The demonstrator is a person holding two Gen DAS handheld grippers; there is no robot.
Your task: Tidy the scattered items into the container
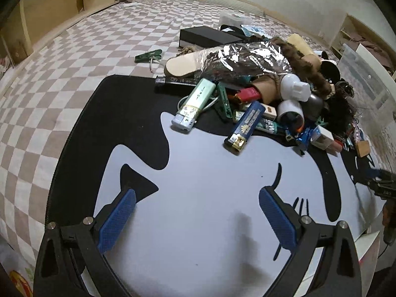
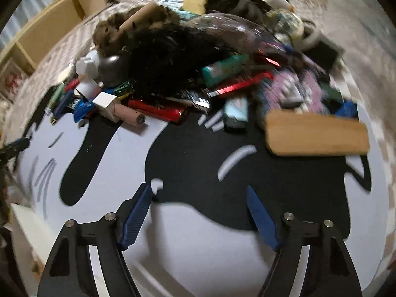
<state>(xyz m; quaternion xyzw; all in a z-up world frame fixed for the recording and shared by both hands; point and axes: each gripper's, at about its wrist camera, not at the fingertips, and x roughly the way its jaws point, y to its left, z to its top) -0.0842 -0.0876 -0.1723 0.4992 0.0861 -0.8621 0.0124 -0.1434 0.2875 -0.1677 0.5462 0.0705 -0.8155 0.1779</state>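
A heap of small items lies on a black and grey mat (image 1: 198,185) on a checkered bed. In the left wrist view I see a pale green lighter (image 1: 194,105), a blue lighter (image 1: 245,126), a silver foil bag (image 1: 247,60) and a white bulb-like piece (image 1: 295,87). My left gripper (image 1: 198,210) is open and empty above the bare mat, short of the heap. The right wrist view is blurred: a black wig-like tuft (image 2: 170,59), a red lighter (image 2: 158,112) and a wooden brush (image 2: 316,136) show. My right gripper (image 2: 199,208) is open and empty above the mat (image 2: 198,168).
A black box (image 1: 208,37) and a green clip (image 1: 148,55) lie on the bedspread beyond the mat. A wooden bed frame (image 1: 49,12) runs along the left. A clear plastic container (image 1: 366,79) stands at the far right. The other gripper's tip (image 1: 383,185) shows at the right edge.
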